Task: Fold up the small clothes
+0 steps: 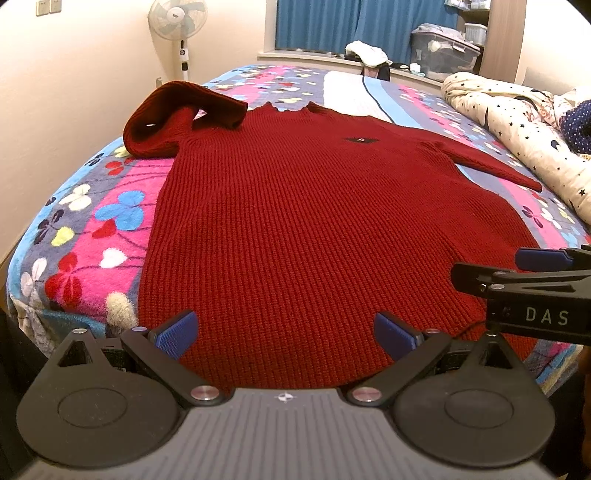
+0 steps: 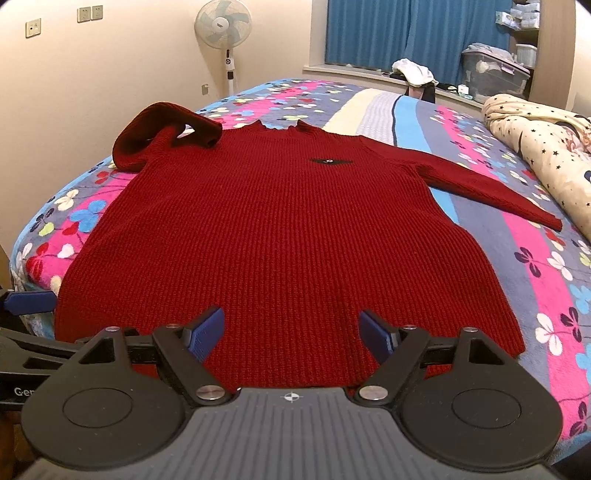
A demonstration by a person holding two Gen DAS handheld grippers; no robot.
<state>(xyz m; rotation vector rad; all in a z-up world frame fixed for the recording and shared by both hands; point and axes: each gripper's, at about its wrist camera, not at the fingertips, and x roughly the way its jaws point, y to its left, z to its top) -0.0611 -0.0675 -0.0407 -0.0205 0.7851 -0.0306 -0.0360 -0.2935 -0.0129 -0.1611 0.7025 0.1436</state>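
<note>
A small dark red knitted sweater lies flat, front up, on the bed, hem toward me; it also shows in the right wrist view. Its left sleeve is bunched and curled over near the collar. Its right sleeve lies stretched out to the right. My left gripper is open and empty just above the hem. My right gripper is open and empty above the hem too. The right gripper shows at the right edge of the left wrist view.
A flowered blanket covers the bed. A star-patterned quilt is heaped at the right. A standing fan stands behind the bed by the wall. A window sill holds clothes and a plastic box.
</note>
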